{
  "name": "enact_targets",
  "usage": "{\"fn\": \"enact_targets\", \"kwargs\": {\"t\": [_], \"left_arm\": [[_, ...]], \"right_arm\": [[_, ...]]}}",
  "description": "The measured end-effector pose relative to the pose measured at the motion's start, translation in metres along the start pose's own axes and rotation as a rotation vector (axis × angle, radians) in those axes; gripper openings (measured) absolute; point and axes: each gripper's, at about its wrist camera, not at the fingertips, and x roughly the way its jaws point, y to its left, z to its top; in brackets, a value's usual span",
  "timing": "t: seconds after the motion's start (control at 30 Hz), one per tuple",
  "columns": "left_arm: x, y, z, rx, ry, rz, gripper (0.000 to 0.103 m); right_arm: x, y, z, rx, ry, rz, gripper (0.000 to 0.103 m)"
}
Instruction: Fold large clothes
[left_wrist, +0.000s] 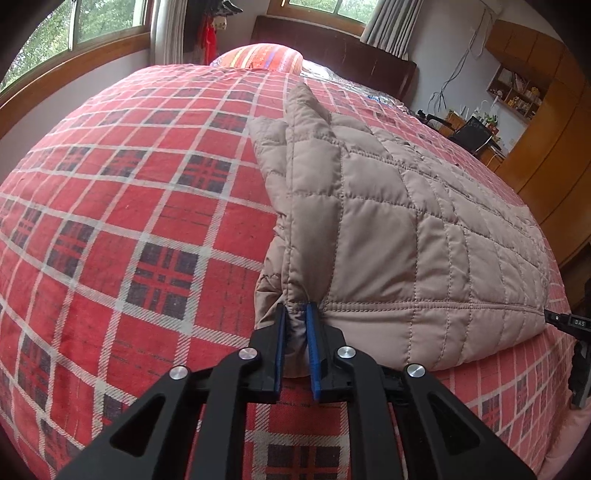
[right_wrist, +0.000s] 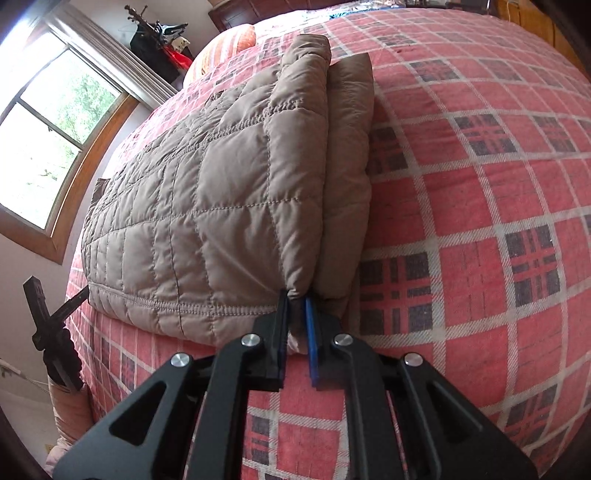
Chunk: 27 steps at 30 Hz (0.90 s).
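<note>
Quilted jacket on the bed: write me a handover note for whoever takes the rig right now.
Left claw: shut on the quilted jacket at its near-left hem corner.
Right claw: shut on the near-right hem corner.
Jacket lies flat on the red plaid bedspread, both sides apparently already folded inward, sleeve layers stacked along the edges.
Left to do: probably carry the hem up toward the collar to halve it, then release and smooth.

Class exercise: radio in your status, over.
Left gripper and right gripper shut on jacket hem corners. Jacket flat on bed. Nothing in the way.
</note>
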Motion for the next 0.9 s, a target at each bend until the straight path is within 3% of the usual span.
{"fn": "enact_targets", "kwargs": {"t": [0.07,0.13,0.17,0.2,0.37,0.43,0.6,0.9], "left_arm": [[-0.006,0.000,0.002,-0.011,0.006,-0.002,0.014],[-0.015,0.003,0.005,-0.036,0.004,-0.007,0.026],[-0.020,0.004,0.008,-0.047,-0.002,-0.021,0.029],[-0.024,0.007,0.012,-0.056,-0.007,-0.041,0.040],[-0.034,0.022,0.044,-0.110,-0.041,-0.067,0.060],[-0.028,0.030,0.057,-0.140,-0.027,-0.101,0.062],[-0.005,0.042,0.078,-0.177,-0.006,-0.158,0.069],[0.043,0.058,0.084,-0.283,0.068,-0.359,0.078]], "right_arm": [[-0.007,0.005,-0.001,-0.003,-0.015,-0.005,0.013],[-0.020,0.010,-0.001,-0.016,-0.044,-0.014,0.024],[-0.027,0.010,0.000,-0.015,-0.062,-0.004,0.038],[-0.033,0.010,0.002,-0.013,-0.081,0.014,0.052],[-0.056,0.002,0.025,0.039,-0.160,0.072,0.073],[-0.051,-0.004,0.039,0.060,-0.140,0.136,0.074],[-0.030,-0.018,0.063,0.105,-0.104,0.125,0.075],[0.010,-0.049,0.078,0.215,-0.056,0.210,0.078]]}}
